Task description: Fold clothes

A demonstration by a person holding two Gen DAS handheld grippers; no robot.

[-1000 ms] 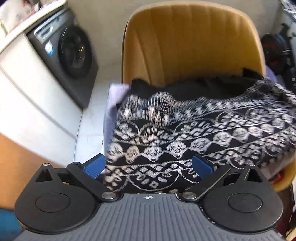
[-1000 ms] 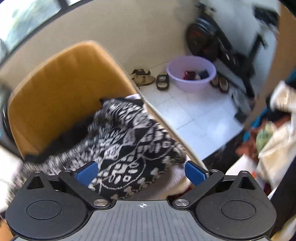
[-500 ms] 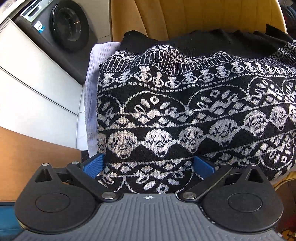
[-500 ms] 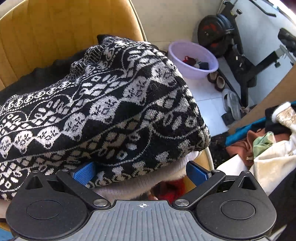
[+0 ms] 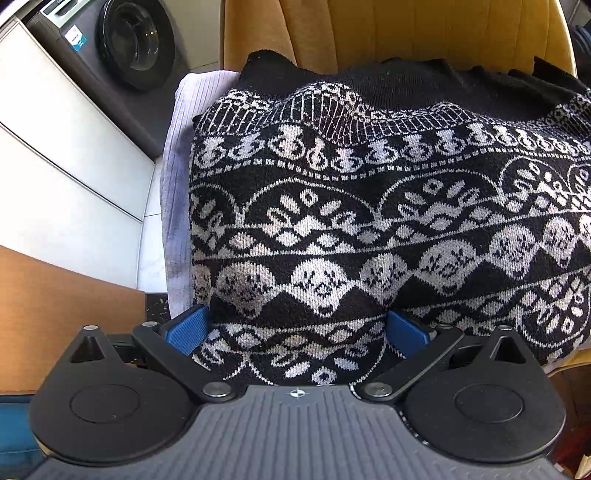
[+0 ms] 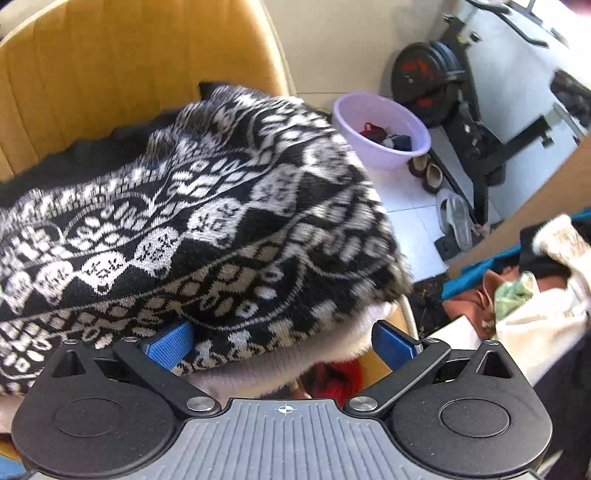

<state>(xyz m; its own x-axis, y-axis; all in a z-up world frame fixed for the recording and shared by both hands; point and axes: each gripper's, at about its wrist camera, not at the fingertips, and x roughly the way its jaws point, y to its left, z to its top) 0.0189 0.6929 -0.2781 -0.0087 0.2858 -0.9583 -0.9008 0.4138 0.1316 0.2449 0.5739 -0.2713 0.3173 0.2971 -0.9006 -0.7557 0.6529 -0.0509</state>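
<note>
**Black-and-white knit on mustard chair**

Black-and-white patterned sweater (image 5: 369,229), folded, lies on the seat of a mustard chair (image 5: 388,33), over a pale ribbed cloth (image 5: 177,155). Left hand-held gripper (image 5: 295,330): blue fingers spread, sweater's near edge between them. Right hand-held gripper (image 6: 282,341): fingers spread, at the sweater's right end. Lilac basin (image 6: 380,129) on the floor.

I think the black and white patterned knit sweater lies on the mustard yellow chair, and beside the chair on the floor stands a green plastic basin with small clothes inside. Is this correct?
Nearly correct, but the basin colour is wrong. The right wrist view shows the plastic basin is pale purple, not green. The rest holds: the black and white patterned knit sweater lies on the mustard yellow chair, and the basin stands on the floor beside it with small clothes inside.
</note>
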